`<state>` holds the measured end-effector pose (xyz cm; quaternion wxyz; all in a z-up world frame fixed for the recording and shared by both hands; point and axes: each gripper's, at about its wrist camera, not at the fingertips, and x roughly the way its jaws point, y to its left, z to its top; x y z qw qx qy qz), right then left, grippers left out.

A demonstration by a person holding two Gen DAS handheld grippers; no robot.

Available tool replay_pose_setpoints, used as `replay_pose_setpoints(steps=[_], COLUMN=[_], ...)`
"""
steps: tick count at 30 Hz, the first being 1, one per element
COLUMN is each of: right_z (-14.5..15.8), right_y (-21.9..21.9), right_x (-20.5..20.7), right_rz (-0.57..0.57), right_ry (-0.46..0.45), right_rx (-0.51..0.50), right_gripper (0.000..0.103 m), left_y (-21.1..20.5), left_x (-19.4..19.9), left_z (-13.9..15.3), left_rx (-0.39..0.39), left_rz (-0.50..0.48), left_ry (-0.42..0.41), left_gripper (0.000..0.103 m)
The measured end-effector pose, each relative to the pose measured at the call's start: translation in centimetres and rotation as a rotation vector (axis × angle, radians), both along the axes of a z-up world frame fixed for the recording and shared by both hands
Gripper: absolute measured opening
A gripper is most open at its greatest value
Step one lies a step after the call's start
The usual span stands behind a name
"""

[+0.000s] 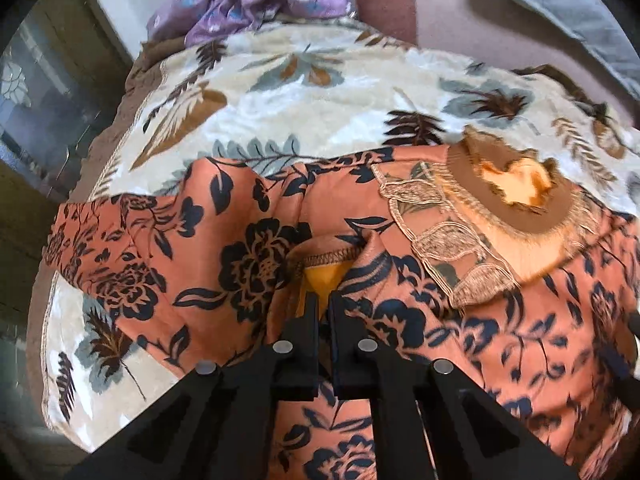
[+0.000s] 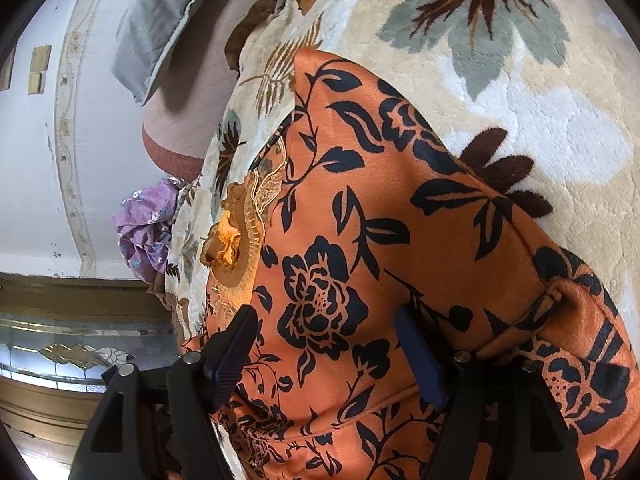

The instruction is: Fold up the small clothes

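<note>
An orange garment with a black flower print [image 1: 256,248] lies spread on a cream blanket; its neckline with beige lace trim [image 1: 512,200] is at the right. My left gripper [image 1: 323,296] is shut on a raised fold of this garment, and a stitched hem and yellow lining show just past its tips. In the right wrist view the same garment [image 2: 360,220] fills the middle, with its neckline [image 2: 236,248] at the far left. My right gripper [image 2: 322,316] stands open just above the cloth, and its pads grip nothing.
The cream blanket with a leaf print [image 1: 320,92] [image 2: 520,100] covers the bed. A crumpled purple flowered garment [image 1: 240,0] [image 2: 144,236] lies at its far edge. A grey pillow [image 1: 560,8] [image 2: 160,20] rests on a pink sheet [image 1: 448,12]. A glass-fronted cabinet [image 2: 60,356] stands beside the bed.
</note>
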<state>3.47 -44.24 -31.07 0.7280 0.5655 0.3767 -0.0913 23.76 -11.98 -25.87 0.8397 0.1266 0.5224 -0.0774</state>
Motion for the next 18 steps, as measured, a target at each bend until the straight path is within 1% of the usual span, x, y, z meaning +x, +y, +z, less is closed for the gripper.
replay_pose_setpoints(steps=[4,6,8,10,11,12,13,14,16,17,18], right_z=[-0.1,-0.1,-0.1,-0.2,-0.2,-0.3,-0.2,-0.2,0.0,0.1,0.1], right_y=[0.0,0.0,-0.1,-0.2,-0.2,-0.2,-0.2,-0.1,0.1,0.2,0.2], right_x=[-0.2,-0.2,-0.3,-0.3,-0.4,-0.4,-0.4,-0.4,-0.3,-0.3,-0.3], right_rz=[-0.004,-0.005,-0.005,-0.006,-0.010,-0.014,-0.016,-0.018,-0.011,-0.007,-0.002], right_ry=[-0.005,-0.006,-0.009,-0.009,-0.008,-0.006,-0.004,-0.002,-0.002,-0.003,-0.005], right_rx=[0.002,0.002,0.002,0.009,0.013,0.015,0.013,0.005,-0.015,-0.022,-0.027], right_gripper=[0.075,0.075,0.075,0.075,0.075,0.075,0.075,0.075,0.076,0.076,0.076], left_y=[1.7,2.8,4.4,6.8,7.5,8.2,8.5,8.6,7.4,6.2,4.5], left_x=[-2.1,-3.4,-4.6,-6.5,-6.8,-7.0,-6.8,-6.3,-4.8,-4.0,-3.2], left_z=[2.1,2.8,2.7,1.6,1.4,1.5,2.0,2.6,4.2,4.9,5.8], left_rx=[-0.022,-0.041,-0.027,0.015,0.020,0.020,0.002,-0.042,-0.161,-0.204,-0.209], left_rz=[-0.055,-0.082,-0.104,-0.094,-0.086,-0.068,-0.051,-0.034,-0.027,-0.039,-0.041], left_ry=[-0.023,-0.005,0.023,0.064,0.060,0.040,0.020,0.006,0.009,0.000,-0.043], left_gripper=[0.001,0.001,0.001,0.001,0.001,0.001,0.001,0.004,0.034,0.077,0.103])
